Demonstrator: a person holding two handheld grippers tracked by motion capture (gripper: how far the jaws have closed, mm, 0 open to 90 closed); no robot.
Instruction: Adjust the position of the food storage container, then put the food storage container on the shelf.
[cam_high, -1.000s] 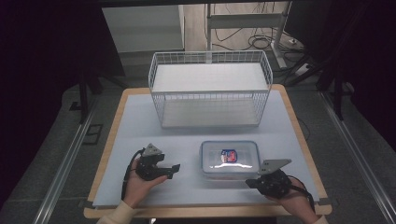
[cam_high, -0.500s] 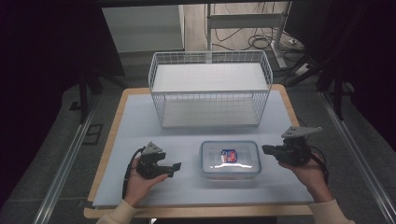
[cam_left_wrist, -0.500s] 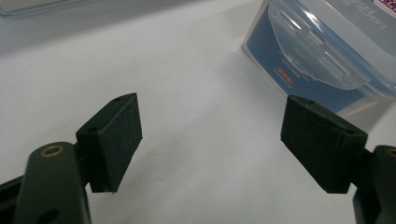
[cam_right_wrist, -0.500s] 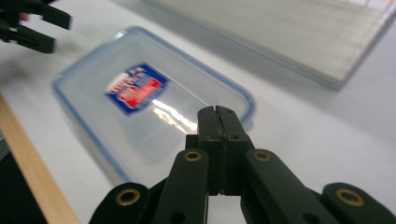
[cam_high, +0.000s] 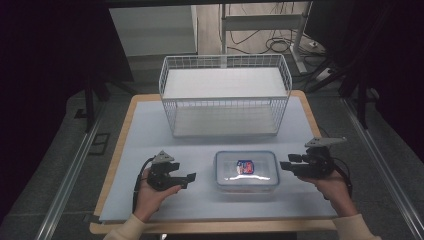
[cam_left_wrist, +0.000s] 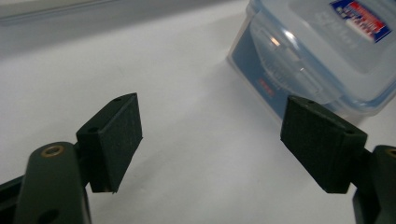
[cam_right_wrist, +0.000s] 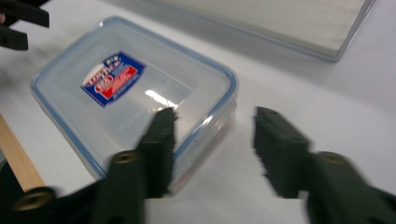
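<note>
I hold my right gripper (cam_high: 286, 165), jaws just opened and empty, beside the lidded plastic container (cam_high: 246, 170) on the counter (cam_high: 150, 135). My left gripper (cam_high: 191, 177) waits open and empty on the other side. Closing off-centre could shove the container sideways.

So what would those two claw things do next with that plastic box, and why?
Probably both ease inward to the lidded box. The left gripper and right gripper sit either side of it, apart from it, jaws open; the right's have just been opening, with nothing between them. The wire basket waits behind.
</note>
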